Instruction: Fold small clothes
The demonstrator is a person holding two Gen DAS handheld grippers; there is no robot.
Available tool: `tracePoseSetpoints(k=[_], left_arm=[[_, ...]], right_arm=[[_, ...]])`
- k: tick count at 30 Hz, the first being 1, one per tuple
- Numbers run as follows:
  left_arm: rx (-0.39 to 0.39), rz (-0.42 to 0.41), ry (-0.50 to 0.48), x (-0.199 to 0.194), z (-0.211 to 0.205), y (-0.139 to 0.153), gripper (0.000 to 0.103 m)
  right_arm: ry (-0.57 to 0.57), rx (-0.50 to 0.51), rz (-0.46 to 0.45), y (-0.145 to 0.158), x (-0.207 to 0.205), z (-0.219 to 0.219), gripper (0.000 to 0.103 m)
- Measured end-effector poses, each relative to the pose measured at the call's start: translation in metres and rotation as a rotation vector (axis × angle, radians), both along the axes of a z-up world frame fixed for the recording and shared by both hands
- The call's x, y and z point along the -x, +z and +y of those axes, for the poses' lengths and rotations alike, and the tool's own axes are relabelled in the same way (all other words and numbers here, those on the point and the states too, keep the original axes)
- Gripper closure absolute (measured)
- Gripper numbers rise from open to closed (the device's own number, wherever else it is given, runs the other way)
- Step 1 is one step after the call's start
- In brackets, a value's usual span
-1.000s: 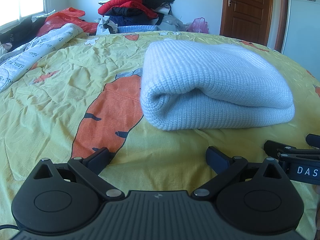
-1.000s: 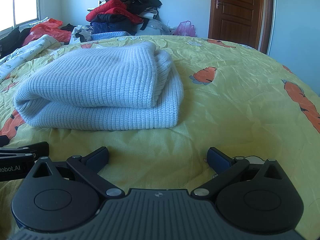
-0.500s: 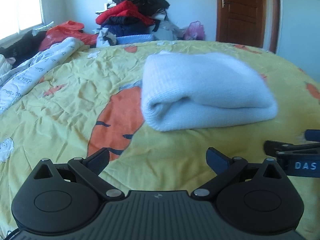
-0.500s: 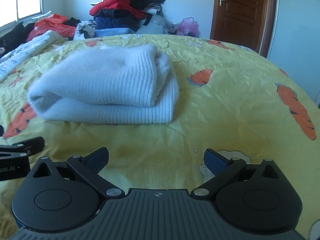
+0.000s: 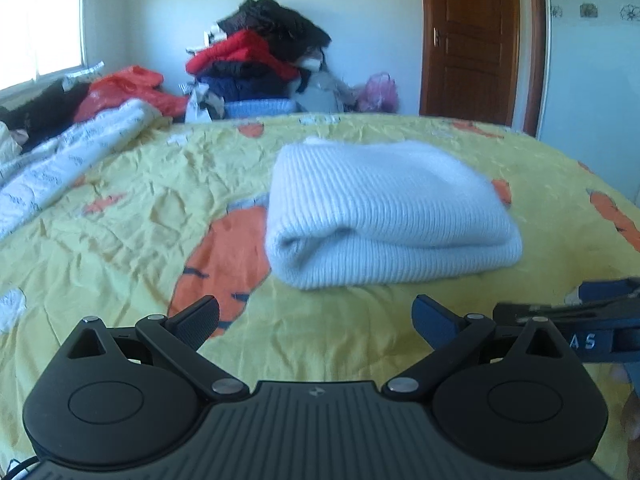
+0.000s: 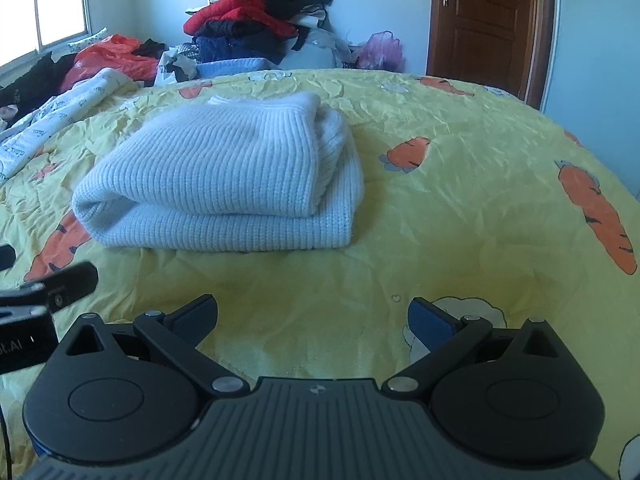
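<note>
Though folded, pale ribbed-knit sweater [image 6: 224, 184], lumpy.

I was working in a bedroom of a lived-in home. A bed filled the lower and middle frame, its yellow bedspread [image 6: 460, 208] printed with orange carrots and creased all over. A folded pale knit [image 6: 224, 176] lay on it at centre. At upper centre, against the pale back wall, stood a heap of clothes [image 6: 256, 20] in red, black and navy, with a pink plastic bag [image 6: 382, 50] just beside it. A brown panelled wooden door [image 6: 486, 24] closed the upper right, and a bright window [image 6: 44, 4] lit the upper left, above a rumpled white printed quilt [image 6: 52, 120].
</note>
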State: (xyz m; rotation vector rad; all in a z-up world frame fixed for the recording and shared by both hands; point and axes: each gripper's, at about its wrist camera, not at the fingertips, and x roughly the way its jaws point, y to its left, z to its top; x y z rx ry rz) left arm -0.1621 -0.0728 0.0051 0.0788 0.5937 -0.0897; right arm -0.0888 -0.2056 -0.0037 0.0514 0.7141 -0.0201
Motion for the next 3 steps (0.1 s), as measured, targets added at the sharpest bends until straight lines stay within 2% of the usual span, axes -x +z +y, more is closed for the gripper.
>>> tracePoseSetpoints(k=[3], left_arm=[[-0.004, -0.004, -0.033, 0.0027, 0.0004, 0.0007, 0.000]], right_arm=[[-0.003, 0.019, -0.006, 0.0003, -0.0001, 0.0026, 0.000]])
